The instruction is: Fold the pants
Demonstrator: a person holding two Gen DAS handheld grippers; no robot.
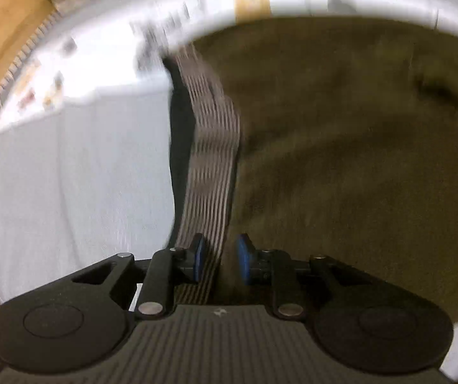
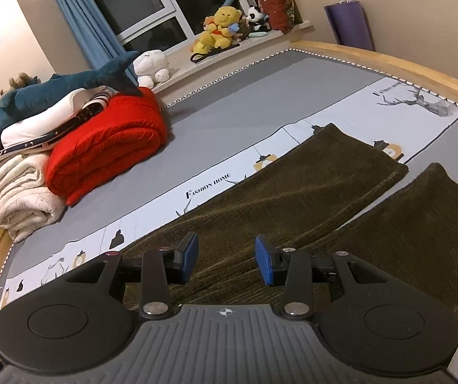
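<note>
Two legs of the pants (image 2: 309,198) lie spread flat and apart on the bed (image 2: 229,102), hems pointing away from me, so I judge the folding barely begun: no leg has been laid over the other yet, and the lengthwise fold plus the later cross folds all remain. My right tool (image 2: 225,257) hovers over the upper part of the nearer leg with its blue pads spread and nothing between them. My left tool (image 1: 219,257) sits at the ribbed waistband (image 1: 211,147), which runs up the picture from between the pads; the gap there is narrow and the band passes through it, but the view is smeared with motion and I cannot tell whether the pads are pinching it or only straddling it. The fabric is a dark olive-brown corduroy, thick and fairly limp, with a few soft wrinkles near the seat, and the waistband is a striped grey elastic. The garment rests on the pale printed sheet, well apart from the red blanket (image 2: 107,147) stacked at the far side.
</note>
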